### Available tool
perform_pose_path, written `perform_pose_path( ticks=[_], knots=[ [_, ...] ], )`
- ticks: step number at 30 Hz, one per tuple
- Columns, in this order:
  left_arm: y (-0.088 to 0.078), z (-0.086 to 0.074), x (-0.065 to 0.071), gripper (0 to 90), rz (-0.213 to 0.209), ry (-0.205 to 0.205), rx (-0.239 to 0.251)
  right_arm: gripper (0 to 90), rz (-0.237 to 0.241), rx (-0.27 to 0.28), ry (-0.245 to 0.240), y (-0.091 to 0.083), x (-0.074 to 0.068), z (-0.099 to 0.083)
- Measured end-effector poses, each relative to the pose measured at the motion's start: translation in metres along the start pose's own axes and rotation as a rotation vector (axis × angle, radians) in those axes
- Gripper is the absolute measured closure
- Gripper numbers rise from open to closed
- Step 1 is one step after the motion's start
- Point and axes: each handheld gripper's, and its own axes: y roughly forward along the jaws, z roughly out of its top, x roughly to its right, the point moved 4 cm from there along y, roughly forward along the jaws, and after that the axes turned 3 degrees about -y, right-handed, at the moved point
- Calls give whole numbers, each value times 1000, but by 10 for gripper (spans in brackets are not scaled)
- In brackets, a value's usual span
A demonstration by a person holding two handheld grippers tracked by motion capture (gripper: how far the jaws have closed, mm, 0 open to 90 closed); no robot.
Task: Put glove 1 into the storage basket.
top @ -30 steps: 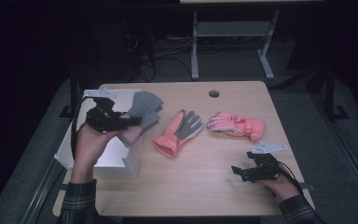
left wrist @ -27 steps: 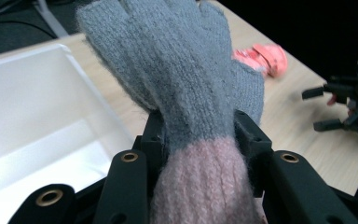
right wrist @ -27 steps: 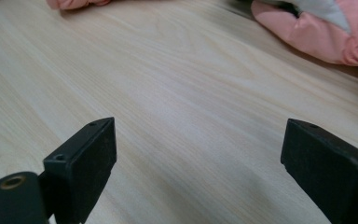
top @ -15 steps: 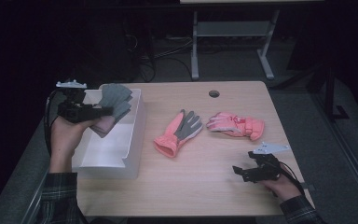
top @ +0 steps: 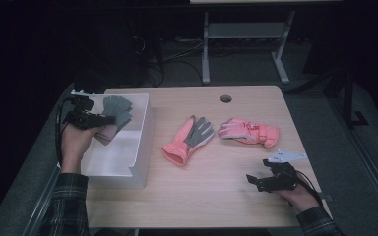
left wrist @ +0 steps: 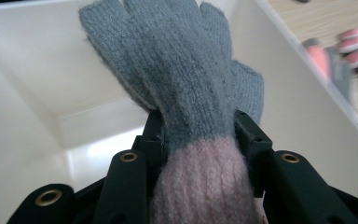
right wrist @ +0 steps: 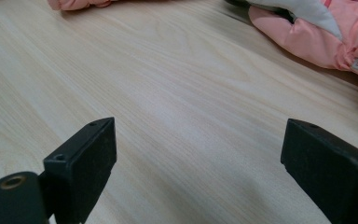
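Note:
A grey knitted glove [top: 116, 110] with a pink cuff hangs over the inside of the white box [top: 140, 132] at the table's left. My left gripper [top: 106, 119] is shut on this glove; in the left gripper view the black jaws pinch the glove [left wrist: 191, 93] where grey meets pink, with the box's white walls [left wrist: 32, 84] behind it. My right gripper [top: 252, 179] rests low on the table at the front right, open with nothing between its jaws [right wrist: 198, 154]. Two pink ski gloves lie mid-table: one palm up [top: 189, 139], one to its right [top: 249, 132].
The wooden table [top: 216, 196] has a cable hole [top: 226, 99] near its far edge. A pink glove's sleeve and buckle [right wrist: 326, 42] lies beyond my right gripper. A desk frame [top: 241, 44] stands on the dark floor behind the table.
My left gripper has carried the grey glove leftward and down, from above the box's right side to inside the box. The right gripper has stayed where it was.

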Motion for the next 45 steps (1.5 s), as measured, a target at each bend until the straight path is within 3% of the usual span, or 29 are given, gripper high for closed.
perform_pose_path(
  ticks=[5,11,12,15,19,23,32,35,45],
  knots=[
    [18,-7,-10,617,50,1,-43,103,3,-5,-2,1,0,0],
    [31,-16,-20,613,79,-23,-79,103,3,-4,-2,0,0,-1],
    [36,-16,-18,613,113,2,-100,103,0,-3,-1,0,1,-1],
    [42,-18,-16,609,139,12,-121,103,0,-4,0,0,1,-1],
    [51,-22,-17,608,140,5,-137,103,-2,-5,5,0,1,-1],
    [59,-28,-20,606,166,20,-184,103,-1,-1,2,-2,2,-2],
    [79,-47,-25,587,150,-7,-235,103,0,-6,8,-2,2,-2],
    [85,-50,-26,530,148,-21,-254,103,-1,-3,6,-2,2,-2],
    [80,-45,-19,244,156,-2,-220,103,6,-13,9,-3,2,-2]
  ],
)
